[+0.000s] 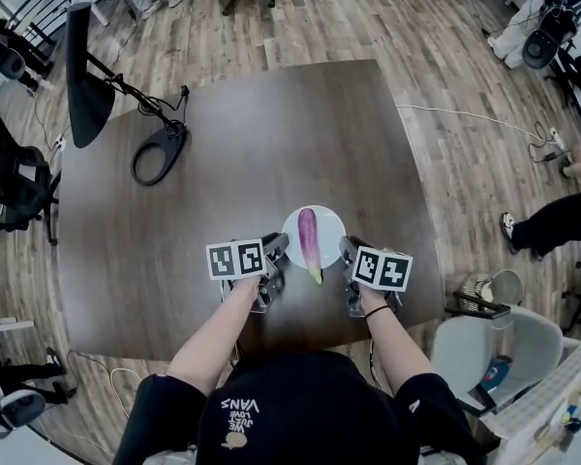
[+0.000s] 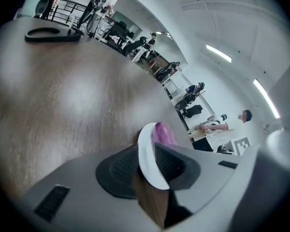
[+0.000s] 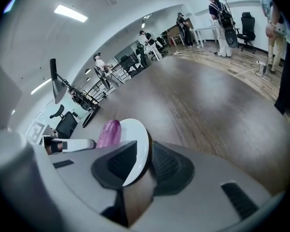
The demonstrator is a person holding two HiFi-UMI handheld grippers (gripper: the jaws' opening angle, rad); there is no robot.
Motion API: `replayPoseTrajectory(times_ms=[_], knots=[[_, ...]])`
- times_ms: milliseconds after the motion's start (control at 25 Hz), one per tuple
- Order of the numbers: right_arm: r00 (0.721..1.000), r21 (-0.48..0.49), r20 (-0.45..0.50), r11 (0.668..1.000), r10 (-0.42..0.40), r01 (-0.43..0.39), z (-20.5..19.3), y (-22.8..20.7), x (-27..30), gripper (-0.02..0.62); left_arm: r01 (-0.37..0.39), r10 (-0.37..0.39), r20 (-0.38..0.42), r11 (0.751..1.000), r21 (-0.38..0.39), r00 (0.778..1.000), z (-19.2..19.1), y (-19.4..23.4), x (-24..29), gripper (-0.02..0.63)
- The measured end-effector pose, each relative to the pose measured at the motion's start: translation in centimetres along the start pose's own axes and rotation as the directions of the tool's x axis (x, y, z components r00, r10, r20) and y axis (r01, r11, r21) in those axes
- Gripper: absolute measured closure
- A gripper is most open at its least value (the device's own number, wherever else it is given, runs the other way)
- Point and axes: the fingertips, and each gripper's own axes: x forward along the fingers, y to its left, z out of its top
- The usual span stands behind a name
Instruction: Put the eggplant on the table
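A long purple eggplant point(image 1: 308, 237) with a green stem lies on a small white plate point(image 1: 292, 223), which rests on the dark wooden table point(image 1: 223, 163) near its front edge. My left gripper point(image 1: 277, 252) stands at the plate's left rim and my right gripper point(image 1: 347, 252) at its right rim. In the left gripper view the plate's edge point(image 2: 146, 170) runs between the open jaws, with the eggplant point(image 2: 163, 133) behind it. The right gripper view shows the same: the plate rim point(image 3: 137, 144) sits between the jaws with a thin gap at one pad, the eggplant point(image 3: 108, 132) beyond.
A black lamp with a round base point(image 1: 158, 155) and a dark shade point(image 1: 85, 76) stands at the table's far left. Office chairs ring the table, a white one point(image 1: 499, 347) at the near right. A person's leg point(image 1: 552, 223) shows at the right.
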Motion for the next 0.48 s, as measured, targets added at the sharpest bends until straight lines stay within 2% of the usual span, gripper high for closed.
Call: replayPoseTrajectory(times_ms=[280,480], knots=[[0.993,-0.107,0.118,0.994,0.011,0.002,2.6,2.0,-2.0,0.508,0.013,-0.027,0.140,0.995,0.102,0.990,2.5,-1.3,-2.3,0.497],[0.983,-0.198,0.182,0.980,0.037,0.000,4.2,3.8,-3.7,0.509,0.040,-0.089,0.239,0.979,0.200,0.967,4.4,-3.4,-4.6,0.525]])
